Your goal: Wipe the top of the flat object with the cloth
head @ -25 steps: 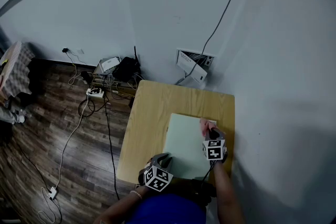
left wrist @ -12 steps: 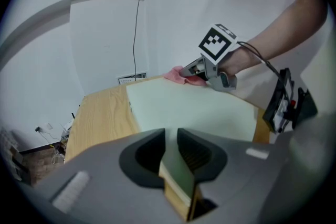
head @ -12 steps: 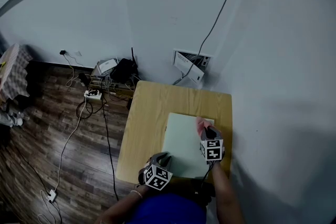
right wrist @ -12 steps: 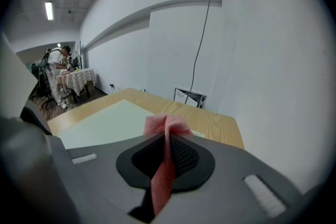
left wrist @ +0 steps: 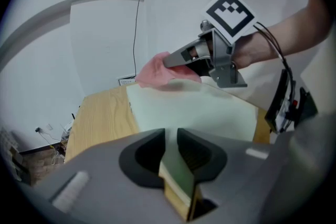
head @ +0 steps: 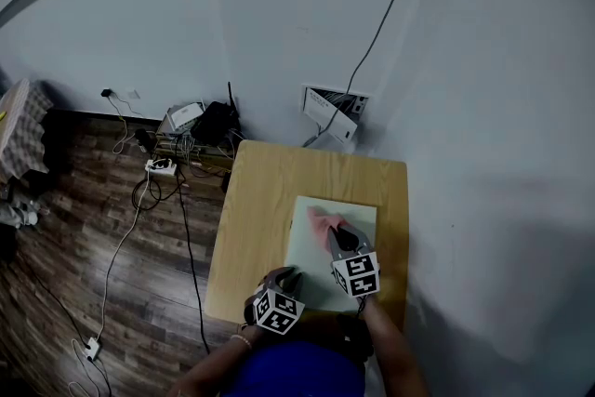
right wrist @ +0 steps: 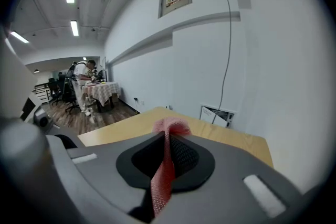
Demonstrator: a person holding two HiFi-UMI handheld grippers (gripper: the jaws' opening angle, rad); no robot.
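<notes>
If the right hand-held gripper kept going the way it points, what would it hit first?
The right hand-held gripper slants downward, so probably the pale green flat board under its pink cloth; depth is unclear.

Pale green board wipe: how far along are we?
Done: right gripper is clamped on the pink cloth; left gripper pinches the pale green board by its near edge. In hand: cloth is at the board's far end, contact unclear. Remaining: the rest of the top; nothing visible marks what's already wiped.
</notes>
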